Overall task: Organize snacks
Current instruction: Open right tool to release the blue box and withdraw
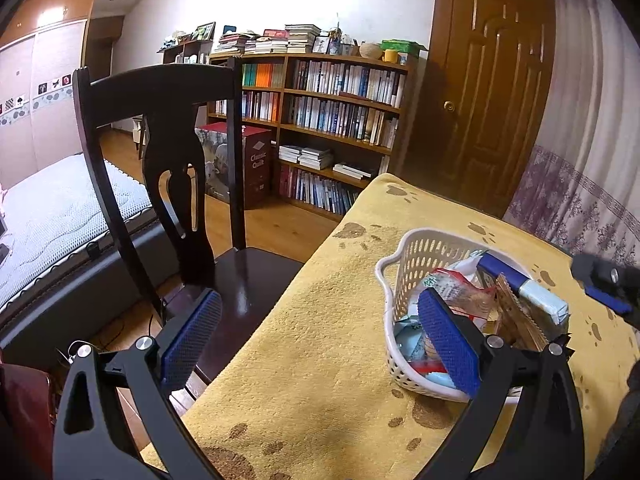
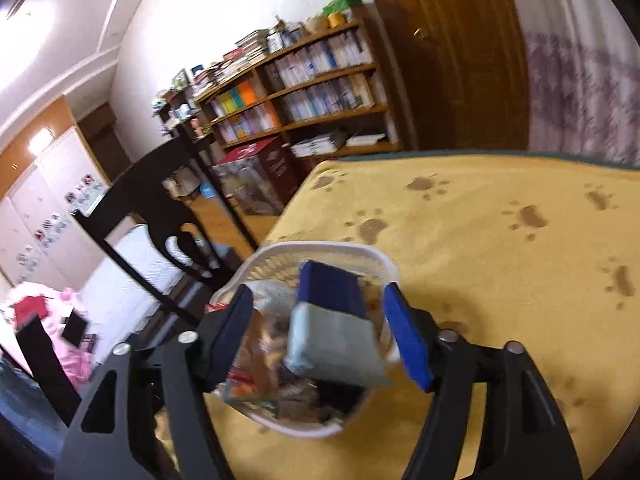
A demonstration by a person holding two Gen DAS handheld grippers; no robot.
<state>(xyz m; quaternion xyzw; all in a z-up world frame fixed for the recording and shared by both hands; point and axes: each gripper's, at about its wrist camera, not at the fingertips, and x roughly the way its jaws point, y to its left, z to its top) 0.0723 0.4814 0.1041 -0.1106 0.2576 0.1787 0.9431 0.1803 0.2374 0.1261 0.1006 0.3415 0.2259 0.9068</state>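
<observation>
A white perforated basket (image 1: 404,248) stands on the table's yellow paw-print cloth (image 1: 320,360) and holds several snack packets. On top of the pile lies a long blue-and-pale packet (image 1: 528,292), over a red-and-white packet (image 1: 452,288) and a brown wrapper (image 1: 516,320). My left gripper (image 1: 320,340) is open wide and low over the cloth, its right finger in front of the basket's near-left side. My right gripper (image 2: 320,336) hovers open over the basket (image 2: 360,250). The blue-and-pale packet (image 2: 332,328) shows between its fingers with gaps on both sides. The right gripper (image 1: 600,284) shows at the far right edge.
A dark wooden chair (image 1: 160,160) stands against the table's left edge. Behind it are a full bookshelf (image 1: 332,120), a red box (image 1: 256,164), a brown door (image 1: 488,100) and a bed (image 1: 52,216) at the left. A patterned curtain (image 1: 592,184) hangs beyond the table's far right.
</observation>
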